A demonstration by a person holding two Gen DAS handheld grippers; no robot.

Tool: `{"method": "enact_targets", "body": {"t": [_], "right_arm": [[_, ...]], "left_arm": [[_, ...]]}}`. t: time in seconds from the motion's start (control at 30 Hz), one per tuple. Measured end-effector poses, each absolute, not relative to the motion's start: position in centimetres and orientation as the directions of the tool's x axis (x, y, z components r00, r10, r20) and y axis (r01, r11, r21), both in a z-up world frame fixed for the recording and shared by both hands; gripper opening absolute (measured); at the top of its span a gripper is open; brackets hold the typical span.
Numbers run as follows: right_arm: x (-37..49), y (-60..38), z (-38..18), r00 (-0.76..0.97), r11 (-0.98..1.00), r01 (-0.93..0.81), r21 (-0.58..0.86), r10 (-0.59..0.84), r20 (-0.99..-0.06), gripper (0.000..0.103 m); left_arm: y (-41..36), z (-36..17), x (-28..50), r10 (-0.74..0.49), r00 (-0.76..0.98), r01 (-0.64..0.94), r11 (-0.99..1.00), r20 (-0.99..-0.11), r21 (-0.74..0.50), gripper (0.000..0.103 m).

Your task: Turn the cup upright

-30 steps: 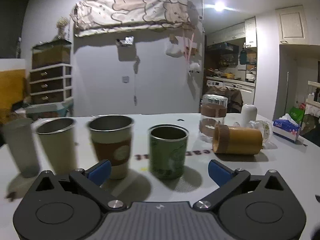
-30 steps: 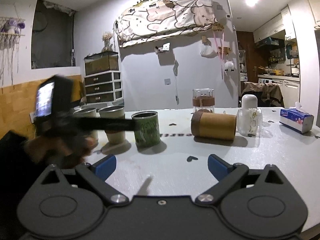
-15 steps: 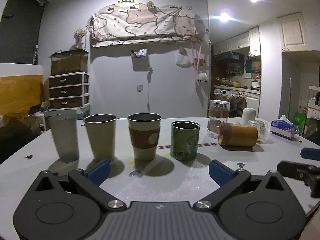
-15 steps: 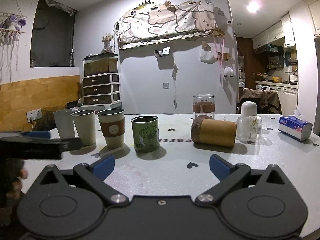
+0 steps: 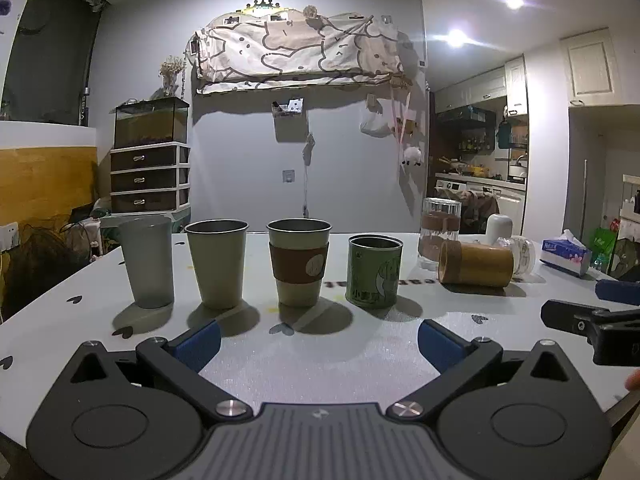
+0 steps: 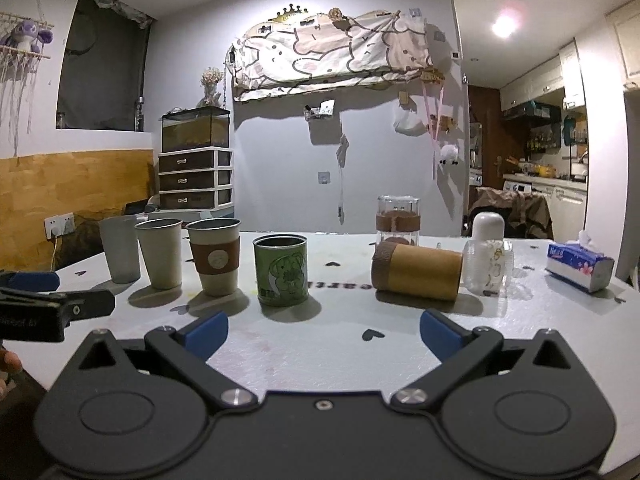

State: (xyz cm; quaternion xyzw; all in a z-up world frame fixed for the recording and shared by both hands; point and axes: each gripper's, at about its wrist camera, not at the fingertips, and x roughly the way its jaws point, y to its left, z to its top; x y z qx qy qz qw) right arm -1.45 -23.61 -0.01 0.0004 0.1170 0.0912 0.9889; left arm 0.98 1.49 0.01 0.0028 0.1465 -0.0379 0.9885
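While lying sideways on tabletop (image 6: 328,360), right of center frame: bamboo cup (image 6: 418,270), just beside clear bottle (image 6: 488,266). Right claw (image 6: 323,334) wide open, empty; left claw (image 5: 318,340) likewise. Approach squarely, clamp mid-body, rotate up, avoid bottle.

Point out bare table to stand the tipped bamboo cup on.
Free: the table between the green tin and the bamboo cup, and the near strip ahead of the right gripper. Crowded: glass jar and bottle close behind and beside it.

Tan bamboo cup (image 6: 418,273), green cartoon-printed tin (image 6: 282,276), blue-white tissue pack (image 6: 579,267).
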Motion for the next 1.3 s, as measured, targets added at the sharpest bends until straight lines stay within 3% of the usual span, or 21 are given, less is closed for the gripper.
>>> {"method": "enact_targets", "body": {"t": [1.3], "right_arm": [[-1.51,-23.51,0.01,0.96,0.987,-0.162,-0.005,0.157,-0.234,0.103]], "left_arm": [[1.76,-0.1,0.85,-0.043,0.954,0.04,0.999,-0.298,-0.014,0.103]]}}
